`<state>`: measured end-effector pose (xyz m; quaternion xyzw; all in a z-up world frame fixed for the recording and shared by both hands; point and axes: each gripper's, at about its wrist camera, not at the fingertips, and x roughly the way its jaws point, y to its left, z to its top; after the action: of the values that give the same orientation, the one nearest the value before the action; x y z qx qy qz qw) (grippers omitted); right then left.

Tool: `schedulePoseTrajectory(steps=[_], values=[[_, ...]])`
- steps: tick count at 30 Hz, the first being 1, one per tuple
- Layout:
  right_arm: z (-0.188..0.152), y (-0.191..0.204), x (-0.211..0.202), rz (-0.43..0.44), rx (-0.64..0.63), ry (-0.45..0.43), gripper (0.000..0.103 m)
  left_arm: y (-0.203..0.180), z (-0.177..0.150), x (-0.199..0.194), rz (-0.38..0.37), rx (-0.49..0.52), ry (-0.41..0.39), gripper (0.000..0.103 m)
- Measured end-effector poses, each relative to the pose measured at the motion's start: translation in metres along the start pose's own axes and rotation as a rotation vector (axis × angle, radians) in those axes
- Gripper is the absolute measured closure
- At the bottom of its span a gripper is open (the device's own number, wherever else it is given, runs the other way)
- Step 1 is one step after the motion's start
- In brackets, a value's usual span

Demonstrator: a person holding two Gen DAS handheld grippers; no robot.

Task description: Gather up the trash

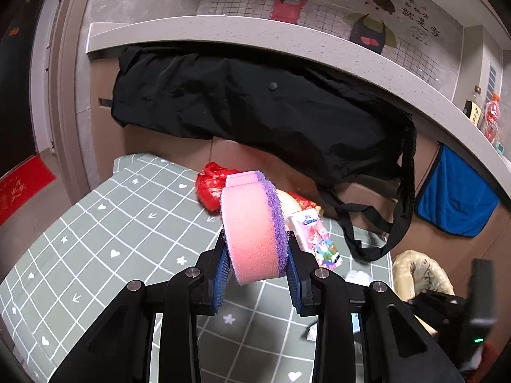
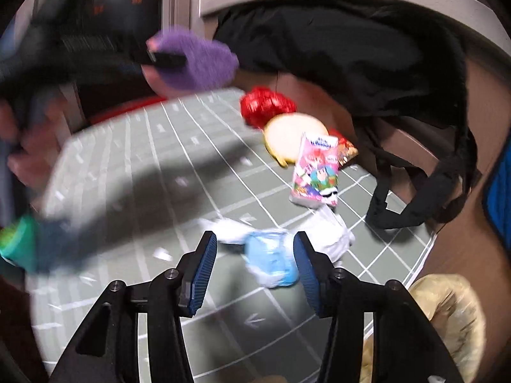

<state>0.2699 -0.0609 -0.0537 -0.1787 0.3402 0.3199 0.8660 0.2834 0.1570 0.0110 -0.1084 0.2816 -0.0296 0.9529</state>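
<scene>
My left gripper [image 1: 258,255] is shut on a pink sponge with a purple scrub side [image 1: 252,223], held above the green checked tablecloth [image 1: 111,239]. The sponge also shows in the right wrist view [image 2: 198,60], blurred, at upper left. My right gripper [image 2: 255,255] is open, its jaws on either side of a crumpled light-blue and white wrapper [image 2: 271,261] on the cloth. Behind lie a cartoon tissue pack [image 2: 316,172], a red crumpled bag [image 2: 265,105] and a round pale item [image 2: 293,134].
A black bag [image 1: 271,105] hangs over a cardboard box under the grey counter [image 1: 255,32]. A blue cloth [image 1: 453,198] hangs at right. A yellowish plastic bag [image 2: 447,312] sits at the table's right edge. White crumpled paper [image 2: 332,233] lies by the wrapper.
</scene>
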Motion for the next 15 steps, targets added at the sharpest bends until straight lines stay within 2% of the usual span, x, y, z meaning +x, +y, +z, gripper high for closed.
schedulePoseTrajectory(steps=[8, 9, 10, 15], values=[[-0.01, -0.009, 0.051, -0.057, -0.037, 0.119, 0.055, 0.014, -0.004, 0.0, 0.016, -0.017, 0.003, 0.07], [-0.01, -0.011, 0.051, -0.061, -0.023, 0.119, 0.061, 0.014, -0.005, 0.001, 0.016, -0.019, 0.004, 0.07], [-0.008, -0.012, 0.051, -0.064, -0.01, 0.112, 0.074, 0.014, -0.005, 0.001, 0.016, -0.019, 0.004, 0.07], [0.014, -0.02, 0.011, -0.061, 0.087, -0.012, 0.076, 0.003, -0.003, -0.007, 0.03, 0.012, -0.044, 0.07]])
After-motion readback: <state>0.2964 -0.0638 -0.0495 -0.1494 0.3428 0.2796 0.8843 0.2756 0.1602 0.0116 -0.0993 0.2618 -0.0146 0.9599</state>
